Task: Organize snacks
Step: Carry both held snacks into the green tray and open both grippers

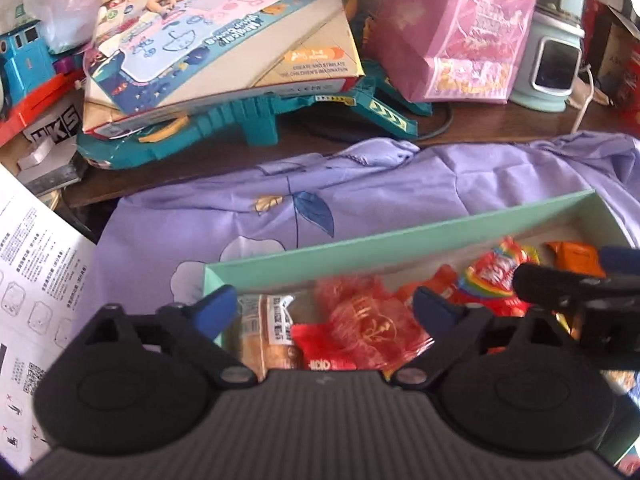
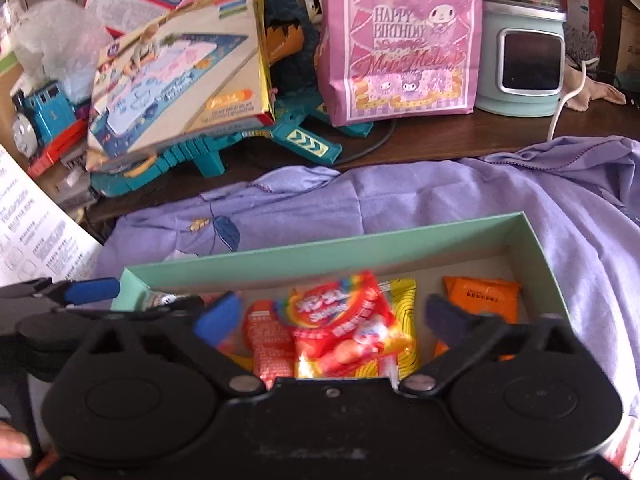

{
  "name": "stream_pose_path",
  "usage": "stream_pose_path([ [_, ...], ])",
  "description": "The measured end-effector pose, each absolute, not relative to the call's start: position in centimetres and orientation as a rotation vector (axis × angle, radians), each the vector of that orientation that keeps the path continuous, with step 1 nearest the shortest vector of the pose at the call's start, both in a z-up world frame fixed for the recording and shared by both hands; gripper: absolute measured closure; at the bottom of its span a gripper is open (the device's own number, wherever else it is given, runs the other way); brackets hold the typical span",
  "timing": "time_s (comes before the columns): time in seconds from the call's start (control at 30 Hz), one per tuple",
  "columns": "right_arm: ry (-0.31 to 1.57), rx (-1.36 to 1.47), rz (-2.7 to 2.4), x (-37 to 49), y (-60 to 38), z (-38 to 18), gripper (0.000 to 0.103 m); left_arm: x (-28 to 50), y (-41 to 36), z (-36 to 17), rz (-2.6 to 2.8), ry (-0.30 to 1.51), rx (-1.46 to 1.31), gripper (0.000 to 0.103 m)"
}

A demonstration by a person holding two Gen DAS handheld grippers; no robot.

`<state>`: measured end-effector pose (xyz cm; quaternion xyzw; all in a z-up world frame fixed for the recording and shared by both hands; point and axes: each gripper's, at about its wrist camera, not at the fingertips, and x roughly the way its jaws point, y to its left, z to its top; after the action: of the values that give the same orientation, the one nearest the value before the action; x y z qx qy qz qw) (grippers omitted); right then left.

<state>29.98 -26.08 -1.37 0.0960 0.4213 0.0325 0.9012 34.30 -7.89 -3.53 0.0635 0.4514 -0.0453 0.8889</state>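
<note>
Left wrist view: the left gripper [image 1: 324, 308] hangs over the near left end of a shallow green box [image 1: 400, 236] that rests on a purple cloth [image 1: 360, 184]. Its blue-tipped fingers [image 1: 218, 306] are spread wide and hold nothing. Directly between and below them lie a red mesh pouch [image 1: 368, 320] and a red packet [image 1: 320, 350], with a clear-wrapped biscuit pack [image 1: 264, 332] just to their left. A rainbow candy bag [image 1: 494, 276] and an orange packet [image 1: 572, 258] lie further right. The right gripper's arm intrudes at the right edge. Toys and a picture box [image 1: 224, 40] crowd the table behind.

Right wrist view: the right gripper [image 2: 334, 312] hovers over the middle of the same box [image 2: 532, 248], fingers [image 2: 218, 316] wide apart and empty. The rainbow candy bag [image 2: 340, 320] lies straight ahead between the fingers, on top of a yellow packet [image 2: 404, 320] and beside a pinkish-red packet [image 2: 264, 344]. Its long side runs slantwise, from far left to near right. The orange packet [image 2: 480, 296] sits apart toward the right wall, just beyond the right finger. The left gripper [image 2: 92, 290] shows at the left edge, by the box's left corner.

Judging by position, the right gripper is nearer the candy bag and the left nearer the mesh pouch; either could descend straight down to grasp.
</note>
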Motion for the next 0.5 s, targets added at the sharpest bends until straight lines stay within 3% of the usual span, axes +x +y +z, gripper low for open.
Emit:
stream_pose_path([
  [0.5, 0.925, 0.137, 0.053, 26.4, -25.8, 0.3, 0.0, 30.8, -7.8, -1.9, -0.097, 0.945, 0.155, 0.0],
])
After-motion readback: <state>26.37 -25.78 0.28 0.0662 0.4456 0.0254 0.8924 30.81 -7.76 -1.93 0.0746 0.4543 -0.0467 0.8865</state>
